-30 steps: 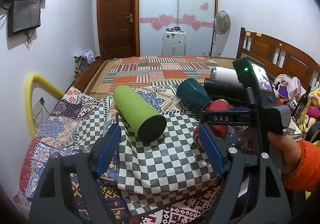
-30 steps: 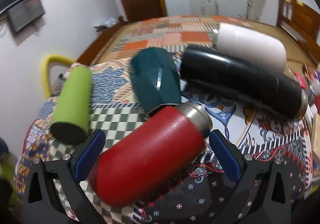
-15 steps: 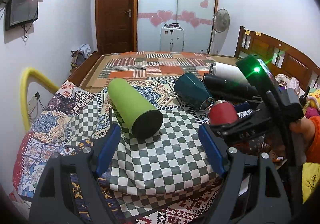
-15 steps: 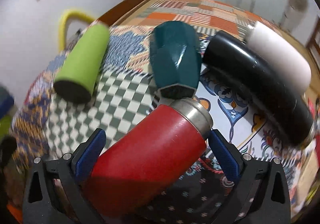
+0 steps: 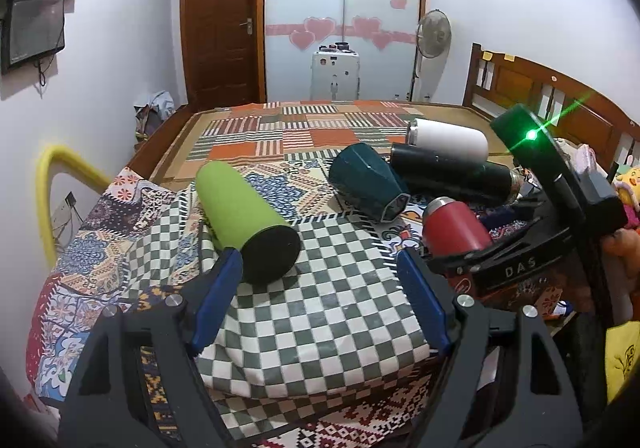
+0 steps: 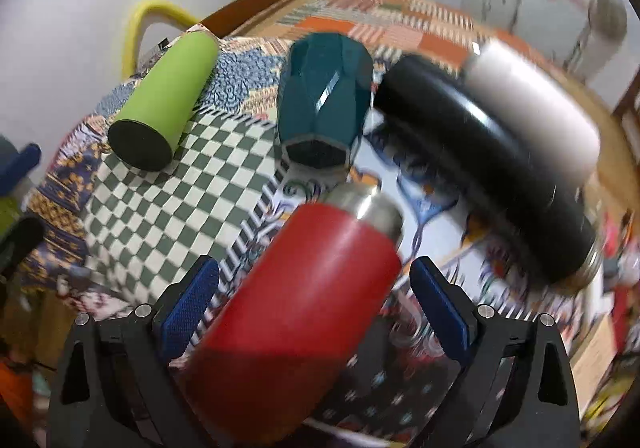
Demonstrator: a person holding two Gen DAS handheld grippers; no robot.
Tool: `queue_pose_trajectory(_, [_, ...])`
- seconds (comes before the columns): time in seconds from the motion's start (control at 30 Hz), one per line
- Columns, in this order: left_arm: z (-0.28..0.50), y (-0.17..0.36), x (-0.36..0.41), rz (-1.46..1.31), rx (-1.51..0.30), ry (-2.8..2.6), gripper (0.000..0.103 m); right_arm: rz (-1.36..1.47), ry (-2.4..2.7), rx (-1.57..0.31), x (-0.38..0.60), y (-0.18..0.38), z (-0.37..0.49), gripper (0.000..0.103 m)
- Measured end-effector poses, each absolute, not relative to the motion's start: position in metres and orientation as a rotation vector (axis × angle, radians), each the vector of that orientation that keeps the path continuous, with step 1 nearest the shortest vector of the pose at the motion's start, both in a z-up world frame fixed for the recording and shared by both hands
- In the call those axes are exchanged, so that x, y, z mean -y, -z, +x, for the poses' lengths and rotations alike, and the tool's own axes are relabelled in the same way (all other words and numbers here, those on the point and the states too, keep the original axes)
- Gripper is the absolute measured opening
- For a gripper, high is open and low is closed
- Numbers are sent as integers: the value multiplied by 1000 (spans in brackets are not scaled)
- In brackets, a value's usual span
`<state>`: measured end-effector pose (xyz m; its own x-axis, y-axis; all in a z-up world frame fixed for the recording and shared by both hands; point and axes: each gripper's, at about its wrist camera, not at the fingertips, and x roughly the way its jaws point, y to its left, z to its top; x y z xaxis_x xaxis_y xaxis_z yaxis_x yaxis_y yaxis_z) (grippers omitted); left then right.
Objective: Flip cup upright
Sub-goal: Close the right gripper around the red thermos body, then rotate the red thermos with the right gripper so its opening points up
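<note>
A red cup (image 6: 304, 288) with a steel rim sits between the fingers of my right gripper (image 6: 312, 300), tilted with its rim end raised off the table; in the left wrist view the red cup (image 5: 452, 228) leans up, held by the right gripper. The blue pads (image 6: 188, 304) stand wide beside the cup and I cannot tell whether they touch it. My left gripper (image 5: 320, 296) is open and empty over the checked cloth (image 5: 312, 312), next to a lime green cup (image 5: 248, 212) that lies on its side.
A teal faceted cup (image 6: 324, 96), a black flask (image 6: 480, 168) and a white flask (image 6: 532, 104) lie on their sides behind the red cup. The table's front edge is just below my left gripper. A bed with a wooden headboard (image 5: 540, 96) lies beyond.
The red cup has tipped up from lying on its side, its steel rim rising. My right gripper has pitched up with it. My left gripper has drawn back slightly.
</note>
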<state>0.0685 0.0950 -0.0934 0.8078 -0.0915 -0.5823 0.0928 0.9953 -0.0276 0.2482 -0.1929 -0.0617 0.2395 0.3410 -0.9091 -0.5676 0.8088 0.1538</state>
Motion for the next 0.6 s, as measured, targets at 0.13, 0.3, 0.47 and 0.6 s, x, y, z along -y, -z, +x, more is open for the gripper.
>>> queue_pose_trajectory(0.13, [71,94,-87,8,-620,107,80,-153,-662,-1233,198,72,250,85])
queue_pose_trajectory(0.3, [70,93,-77,23,-613,108,80,-92,-695,-1222,200,72,254,72])
queue_pose_trajectory(0.47, [65,88,-76,-9,-583,113,80,-79,-739,-1205,198,69,256,63])
queue_pose_trajectory(0.6, [65,84,-76,-25,-578,111,80,-57,-742,-1152,207,61,251,62])
